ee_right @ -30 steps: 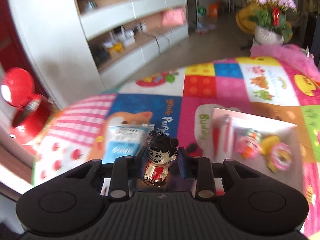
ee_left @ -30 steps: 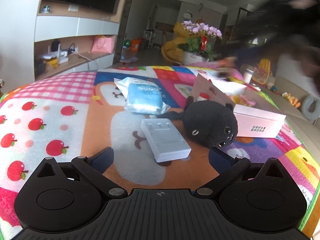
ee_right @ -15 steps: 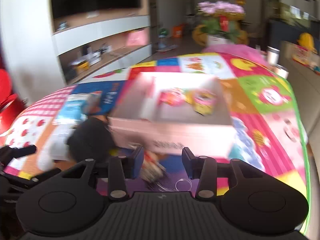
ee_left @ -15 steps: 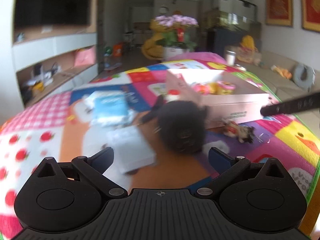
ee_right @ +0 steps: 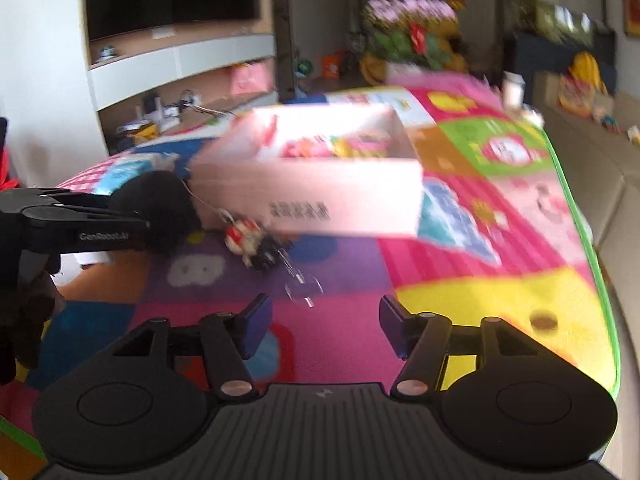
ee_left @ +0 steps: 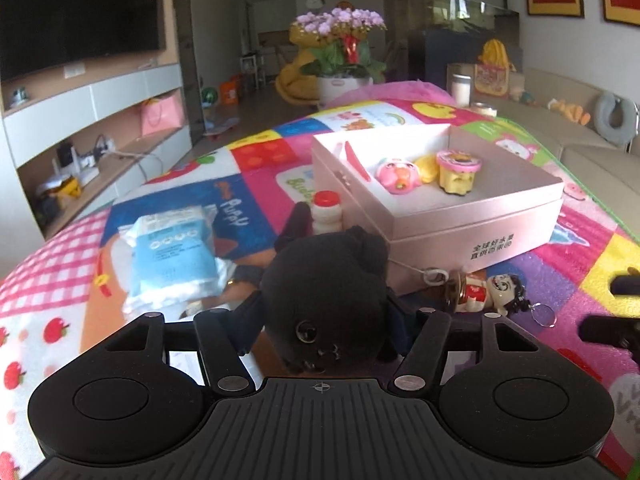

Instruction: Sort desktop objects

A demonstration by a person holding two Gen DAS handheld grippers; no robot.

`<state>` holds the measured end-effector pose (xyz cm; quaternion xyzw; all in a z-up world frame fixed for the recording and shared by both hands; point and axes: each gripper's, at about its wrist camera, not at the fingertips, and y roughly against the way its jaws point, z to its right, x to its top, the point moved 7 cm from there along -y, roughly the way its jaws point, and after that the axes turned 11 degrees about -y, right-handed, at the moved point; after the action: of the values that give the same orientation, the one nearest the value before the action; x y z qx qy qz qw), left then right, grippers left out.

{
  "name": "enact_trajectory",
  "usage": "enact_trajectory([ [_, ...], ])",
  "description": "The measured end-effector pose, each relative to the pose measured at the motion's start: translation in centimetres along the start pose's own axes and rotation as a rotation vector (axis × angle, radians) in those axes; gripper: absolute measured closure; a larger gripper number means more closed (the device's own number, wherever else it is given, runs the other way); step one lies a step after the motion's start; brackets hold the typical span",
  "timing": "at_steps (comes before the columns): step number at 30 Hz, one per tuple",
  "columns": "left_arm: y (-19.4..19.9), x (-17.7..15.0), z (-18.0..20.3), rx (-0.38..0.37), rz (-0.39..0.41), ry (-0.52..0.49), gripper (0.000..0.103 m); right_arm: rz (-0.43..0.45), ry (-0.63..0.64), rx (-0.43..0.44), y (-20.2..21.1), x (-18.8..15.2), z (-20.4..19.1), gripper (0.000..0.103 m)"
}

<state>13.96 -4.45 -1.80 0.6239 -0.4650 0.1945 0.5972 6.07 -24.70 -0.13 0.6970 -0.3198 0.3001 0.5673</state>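
My left gripper [ee_left: 324,320] is shut on a black plush toy [ee_left: 324,288], which also shows in the right wrist view [ee_right: 160,208] between the left gripper's fingers [ee_right: 80,224]. A pink open box [ee_left: 460,208] holds small pink and yellow toys [ee_left: 432,168]. A doll keychain [ee_left: 486,290] lies on the mat in front of the box; the right wrist view shows it too [ee_right: 252,240]. My right gripper [ee_right: 324,320] is open and empty, just short of the keychain's ring.
A blue-and-white tissue pack [ee_left: 172,252] lies left on the colourful play mat [ee_left: 256,156]. A small red-capped bottle [ee_left: 326,212] stands by the box's left wall. The mat's green edge [ee_right: 592,248] runs along the right, with a sofa beyond.
My left gripper has closed on the black plush. My right gripper has let go of the doll keychain, which now lies on the mat by the box, and has opened and pulled back.
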Motion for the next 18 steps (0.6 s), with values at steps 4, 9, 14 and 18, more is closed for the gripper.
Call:
enact_trajectory([
  [4,4.1,-1.5,-0.2,-0.093,-0.005,0.041,0.037,0.028,0.104,0.022,-0.7,1.1,-2.5,0.036],
  [9,8.6,-4.8,-0.3,-0.119,-0.022,0.045,0.036,-0.016,0.181,0.09,-2.3,0.4,-5.5,0.031],
  [14,9.6,-7.1,-2.2,-0.046,-0.04,0.111,0.029,-0.047,0.214,0.069,-4.3,0.2,-7.5,0.03],
  [18,9.9,-7.1,-3.8,0.045,-0.023,0.113,0.008,-0.04,0.145,-0.01,-5.5,1.4,-7.0,0.023],
])
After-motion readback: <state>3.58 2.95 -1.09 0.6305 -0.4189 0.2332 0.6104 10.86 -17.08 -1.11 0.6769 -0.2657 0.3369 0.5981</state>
